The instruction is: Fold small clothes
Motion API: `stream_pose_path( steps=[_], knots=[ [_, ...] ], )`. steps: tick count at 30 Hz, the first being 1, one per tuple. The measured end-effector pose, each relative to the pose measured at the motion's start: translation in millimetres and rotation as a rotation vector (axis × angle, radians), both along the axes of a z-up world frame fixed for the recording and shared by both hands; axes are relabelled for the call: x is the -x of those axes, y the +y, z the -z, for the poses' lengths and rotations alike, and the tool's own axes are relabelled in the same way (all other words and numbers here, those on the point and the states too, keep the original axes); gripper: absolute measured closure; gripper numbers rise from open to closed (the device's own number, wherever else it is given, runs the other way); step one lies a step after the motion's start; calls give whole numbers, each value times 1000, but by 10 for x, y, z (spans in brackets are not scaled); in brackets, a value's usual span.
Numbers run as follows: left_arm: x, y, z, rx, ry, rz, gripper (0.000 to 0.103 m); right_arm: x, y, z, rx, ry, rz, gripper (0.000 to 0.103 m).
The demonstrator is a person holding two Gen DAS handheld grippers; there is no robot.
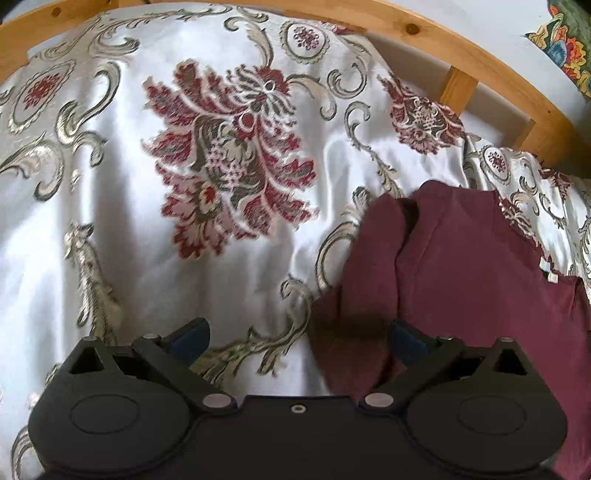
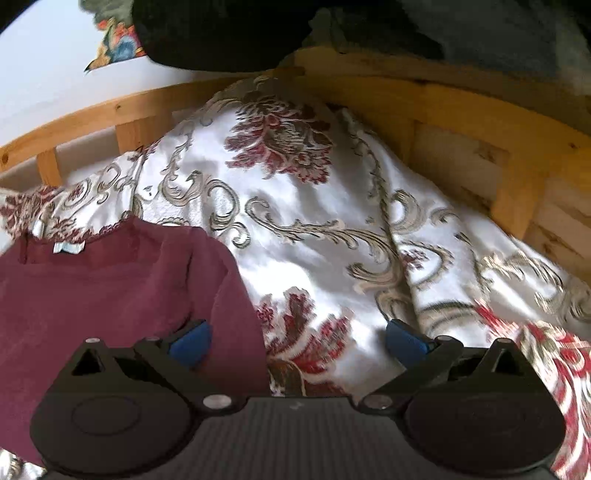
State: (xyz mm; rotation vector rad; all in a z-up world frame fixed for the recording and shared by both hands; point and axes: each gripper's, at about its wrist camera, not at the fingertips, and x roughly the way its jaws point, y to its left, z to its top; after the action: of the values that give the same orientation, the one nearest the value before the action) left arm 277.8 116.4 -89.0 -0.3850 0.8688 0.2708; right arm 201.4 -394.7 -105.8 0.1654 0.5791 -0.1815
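- In our left wrist view, the white bedspread (image 1: 122, 221) with its red and grey-gold flower pattern fills the frame from 9 o'clock across the middle; it is creased into soft folds.
- A pale wooden bed frame (image 1: 458, 55) curves along the top, from 11 o'clock round to 2 o'clock, with upright slats under the rail.
- Our left gripper (image 1: 299, 338) sits at 6 o'clock with its fingers (image 1: 190, 336) spread wide and nothing between them; the left blue pad is over the bedspread, the right one over dark red cloth.
- The maroon garment (image 1: 461, 266) lies flat on the bedspread from 3 to 5 o'clock in this view, its near-left edge doubled into a fold, a small white label at its far-right edge.
- A many-coloured cloth (image 1: 569, 48) shows at 1 o'clock against the pale wall.
- In our right wrist view, the same maroon garment (image 2: 110, 288) lies at 8 to 9 o'clock, with its neckline and a pale label toward the far edge.
- Our right gripper (image 2: 299, 338) is at 6 o'clock, fingers (image 2: 404, 341) likewise wide apart and holding nothing; the left pad is over the garment's right edge, the right pad over the bedspread (image 2: 314, 240).
- The bed frame (image 2: 461, 110) wraps from 9 o'clock over the top to 3 o'clock.
- A dark mass (image 2: 221, 33) hangs at 12 o'clock; we cannot tell what it is.
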Motion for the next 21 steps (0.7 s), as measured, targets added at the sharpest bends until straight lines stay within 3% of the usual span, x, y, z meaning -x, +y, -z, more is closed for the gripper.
stream_pose_path(
  steps=[5, 12, 21],
  knots=[
    [60, -67, 18, -29, 29, 24, 1, 64, -6, 10, -15, 23, 3, 0],
    [107, -119, 21, -61, 47, 45, 1, -33, 248, 167, 186, 144, -37, 0],
    [88, -108, 38, -65, 59, 41, 1, -4, 273, 167, 203, 138, -26, 0]
  ],
)
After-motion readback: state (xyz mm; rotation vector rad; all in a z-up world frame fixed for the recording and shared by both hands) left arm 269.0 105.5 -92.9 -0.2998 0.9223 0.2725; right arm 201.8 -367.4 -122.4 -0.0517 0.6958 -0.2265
